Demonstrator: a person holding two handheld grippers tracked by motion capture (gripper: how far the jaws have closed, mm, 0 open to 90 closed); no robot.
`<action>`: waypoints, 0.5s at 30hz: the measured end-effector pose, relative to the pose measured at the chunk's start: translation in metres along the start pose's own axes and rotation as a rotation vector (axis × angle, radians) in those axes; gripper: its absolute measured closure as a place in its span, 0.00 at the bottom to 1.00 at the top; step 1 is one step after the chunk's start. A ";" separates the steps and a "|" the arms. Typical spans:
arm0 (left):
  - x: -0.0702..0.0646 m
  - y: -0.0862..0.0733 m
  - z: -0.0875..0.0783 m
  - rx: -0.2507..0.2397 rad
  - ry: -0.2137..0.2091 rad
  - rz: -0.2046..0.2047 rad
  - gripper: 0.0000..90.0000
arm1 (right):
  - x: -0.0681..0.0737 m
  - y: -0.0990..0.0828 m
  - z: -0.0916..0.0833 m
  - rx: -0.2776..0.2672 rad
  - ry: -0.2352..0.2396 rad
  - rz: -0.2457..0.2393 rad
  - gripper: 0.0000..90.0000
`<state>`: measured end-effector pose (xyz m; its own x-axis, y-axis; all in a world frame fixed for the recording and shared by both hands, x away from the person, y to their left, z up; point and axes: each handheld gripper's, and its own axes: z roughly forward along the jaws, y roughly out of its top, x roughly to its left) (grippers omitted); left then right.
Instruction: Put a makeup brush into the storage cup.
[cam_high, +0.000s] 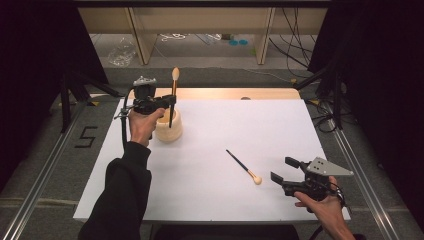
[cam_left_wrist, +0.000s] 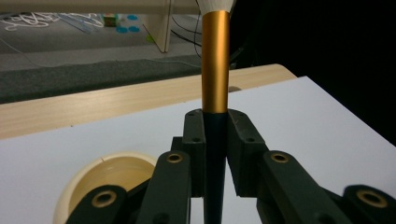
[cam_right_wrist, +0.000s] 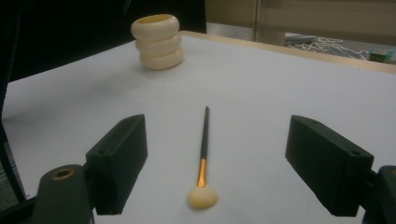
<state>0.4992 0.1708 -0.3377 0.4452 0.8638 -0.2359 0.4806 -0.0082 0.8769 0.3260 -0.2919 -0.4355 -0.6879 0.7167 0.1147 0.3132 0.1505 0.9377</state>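
Note:
My left gripper (cam_high: 171, 100) is shut on the dark handle of a makeup brush (cam_high: 173, 95), held upright with its cream bristle head on top. The handle's lower tip hangs over the mouth of a cream ribbed holder (cam_high: 169, 130). In the left gripper view the jaws of this gripper (cam_left_wrist: 215, 135) clamp the handle just below the gold ferrule of the brush (cam_left_wrist: 215, 65), and the holder (cam_left_wrist: 84, 179) lies below left. A second brush (cam_high: 243, 166) lies flat on the white table. My right gripper (cam_high: 284, 169) stands open just right of its head. In the right gripper view that brush (cam_right_wrist: 204, 140) lies between the open jaws of the right gripper (cam_right_wrist: 219, 161).
The white table sheet (cam_high: 240, 125) has a wooden strip (cam_high: 225, 93) along its far edge. Metal rails (cam_high: 360, 175) run along both sides of the table. Shelf legs and loose cables (cam_high: 295, 45) stand on the floor beyond. The holder (cam_right_wrist: 157, 42) stands far left in the right gripper view.

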 end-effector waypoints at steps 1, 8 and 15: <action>0.002 0.001 0.000 -0.008 0.004 -0.003 0.87 | 0.000 0.000 0.000 0.005 0.002 0.005 0.24; 0.011 0.004 0.004 -0.029 0.042 0.003 0.87 | 0.000 0.001 -0.001 0.017 -0.010 0.000 0.24; 0.017 0.006 0.014 -0.033 0.075 -0.010 0.87 | 0.000 0.000 -0.002 0.012 -0.010 0.006 0.24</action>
<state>0.5198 0.1786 -0.3427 0.3821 0.8991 -0.2135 0.4586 0.0161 0.8885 0.3251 -0.2933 -0.4348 -0.6796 0.7241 0.1172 0.3254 0.1544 0.9329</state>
